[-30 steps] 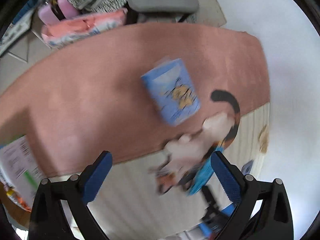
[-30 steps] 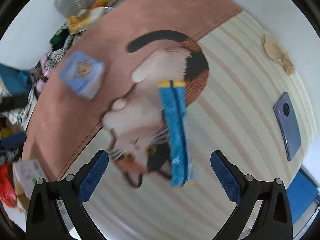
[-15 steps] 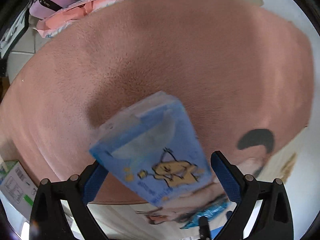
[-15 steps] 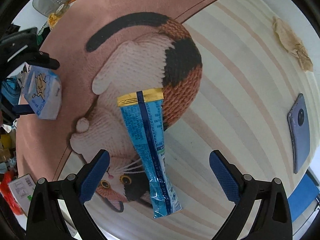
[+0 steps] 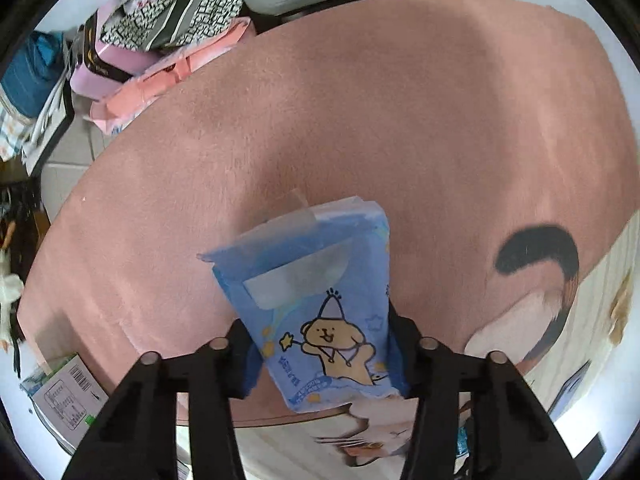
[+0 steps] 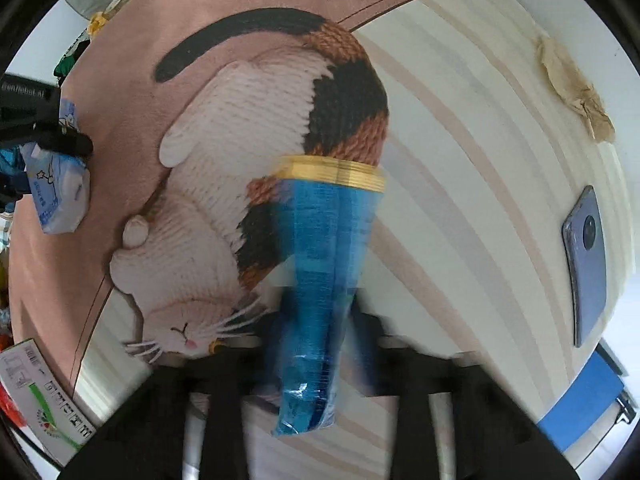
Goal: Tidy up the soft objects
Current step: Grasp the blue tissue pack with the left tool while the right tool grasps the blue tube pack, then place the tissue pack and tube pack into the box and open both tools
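Note:
My left gripper point(image 5: 320, 344) is shut on a soft blue tissue pack point(image 5: 316, 300) printed with a cartoon bear; the pack sits over the pink part of the cat rug point(image 5: 360, 120). The same pack point(image 6: 60, 196) and the left gripper point(image 6: 48, 136) show at the left edge of the right wrist view. My right gripper point(image 6: 320, 340) is shut on a long blue foil pouch point(image 6: 320, 280) with a gold end strip, over the rug's calico cat picture point(image 6: 248, 184).
A phone point(image 6: 586, 264) lies on the striped part of the rug at the right. A crumpled brown paper point(image 6: 576, 88) lies far right. Clothes and bags point(image 5: 152, 40) are piled beyond the rug. A cardboard box point(image 5: 68, 400) sits at the rug's left edge.
Both grippers have closed: the left on the tissue pack, the right on the blue pouch. One second ago both were open and farther from these objects.

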`<state>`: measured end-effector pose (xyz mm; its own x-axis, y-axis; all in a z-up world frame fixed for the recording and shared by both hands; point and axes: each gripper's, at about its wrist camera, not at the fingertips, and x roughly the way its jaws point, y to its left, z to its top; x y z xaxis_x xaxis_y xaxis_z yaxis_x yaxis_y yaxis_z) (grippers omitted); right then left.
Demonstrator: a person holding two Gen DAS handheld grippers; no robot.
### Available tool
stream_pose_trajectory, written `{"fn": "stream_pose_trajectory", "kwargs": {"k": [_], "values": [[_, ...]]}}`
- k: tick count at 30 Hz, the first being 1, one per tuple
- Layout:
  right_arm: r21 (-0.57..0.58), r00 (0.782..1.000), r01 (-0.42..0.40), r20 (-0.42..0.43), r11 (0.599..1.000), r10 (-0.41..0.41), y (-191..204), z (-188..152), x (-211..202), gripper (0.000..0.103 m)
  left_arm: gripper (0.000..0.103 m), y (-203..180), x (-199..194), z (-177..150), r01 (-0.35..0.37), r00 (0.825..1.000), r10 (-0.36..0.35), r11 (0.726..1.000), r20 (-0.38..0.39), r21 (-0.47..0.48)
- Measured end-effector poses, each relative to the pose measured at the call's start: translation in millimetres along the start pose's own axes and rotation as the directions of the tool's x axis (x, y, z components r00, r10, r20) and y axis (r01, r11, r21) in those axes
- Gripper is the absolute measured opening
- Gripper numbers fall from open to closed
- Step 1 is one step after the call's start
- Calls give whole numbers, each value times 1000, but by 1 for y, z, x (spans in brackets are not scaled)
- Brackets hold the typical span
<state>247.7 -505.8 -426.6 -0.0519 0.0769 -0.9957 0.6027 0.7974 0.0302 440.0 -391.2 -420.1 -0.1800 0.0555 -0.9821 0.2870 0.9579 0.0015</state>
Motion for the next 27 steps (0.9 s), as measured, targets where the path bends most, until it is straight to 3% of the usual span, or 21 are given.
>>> {"fn": "stream_pose_trajectory", "kwargs": {"k": [8,14,21,27], "values": [[-85,998,-54,35,995,57,21,-42,-28,16,41,20,-24,-75,58,995,-61,998,77,35],[-222,988,-126,60,967,142,66,-97,-69,16,41,61,-77,-149,142,969,-147,989,200,39],[-362,972,-204,40,910,233,135,-174,-133,16,41,159,-124,-249,207,935,-185,978,303,-41],[-511,959,-244,0,824,285,213,-242,-170,16,41,268,-143,-315,172,930,-108,973,351,-157]]}}
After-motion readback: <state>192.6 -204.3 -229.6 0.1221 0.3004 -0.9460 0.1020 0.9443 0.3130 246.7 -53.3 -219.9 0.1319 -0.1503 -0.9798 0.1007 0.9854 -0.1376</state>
